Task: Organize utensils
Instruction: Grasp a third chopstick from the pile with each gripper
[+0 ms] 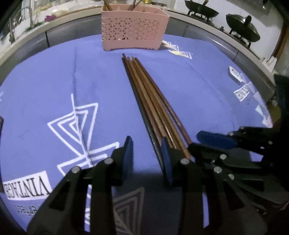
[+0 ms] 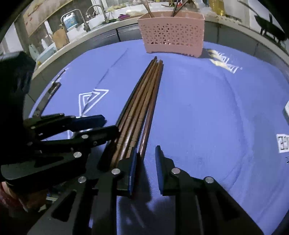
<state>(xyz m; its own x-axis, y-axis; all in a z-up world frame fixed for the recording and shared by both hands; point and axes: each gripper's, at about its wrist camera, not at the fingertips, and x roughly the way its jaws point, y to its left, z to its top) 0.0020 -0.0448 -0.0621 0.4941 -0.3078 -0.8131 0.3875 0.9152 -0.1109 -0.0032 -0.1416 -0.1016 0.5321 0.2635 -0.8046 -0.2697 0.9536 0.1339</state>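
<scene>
Several brown wooden chopsticks (image 1: 150, 101) (image 2: 144, 101) lie in a tight bundle on the blue cloth (image 1: 45, 76) (image 2: 207, 108), pointing at a pink perforated utensil holder (image 1: 134, 30) (image 2: 173, 34) at the far edge. A few chopsticks stand in the holder. My left gripper (image 1: 147, 159) (image 2: 106, 124) is open just left of the bundle's near ends; only cloth shows between its blue pads. My right gripper (image 2: 146, 162) (image 1: 195, 141) is open with a narrow gap just right of the bundle. Its left finger sits against the outermost chopstick, and the pads press on nothing.
A small white object (image 1: 235, 74) lies on the cloth at the right. Behind the table runs a counter with two dark woks (image 1: 243, 29) on burners and a sink with a faucet (image 2: 97, 12). White printed patterns mark the cloth.
</scene>
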